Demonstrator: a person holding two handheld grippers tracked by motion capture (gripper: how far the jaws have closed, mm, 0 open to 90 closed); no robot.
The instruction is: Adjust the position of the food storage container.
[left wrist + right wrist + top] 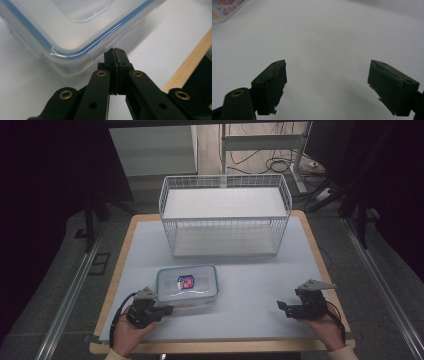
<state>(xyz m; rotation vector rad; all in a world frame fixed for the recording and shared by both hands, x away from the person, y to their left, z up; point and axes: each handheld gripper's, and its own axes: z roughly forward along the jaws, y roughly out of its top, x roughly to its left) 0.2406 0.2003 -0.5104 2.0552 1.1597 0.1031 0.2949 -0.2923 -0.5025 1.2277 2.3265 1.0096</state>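
Left gripper (116,53), jaws pressed together with nothing between, tips just beside the clear lidded container's (187,288) near corner. Right gripper (327,85) spread, well apart.

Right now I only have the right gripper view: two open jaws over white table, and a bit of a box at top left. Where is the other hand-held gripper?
Observer: The left hand-held gripper is at the box's near left corner, jaws shut, nothing between them.
Operator: Is the box's lid on?
Observer: Yes, a clear lid with a blue seal covers it; a red and blue packet lies inside.
Operator: Anything beyond the box?
Observer: A white wire basket stands at the table's far side, apart from the box.
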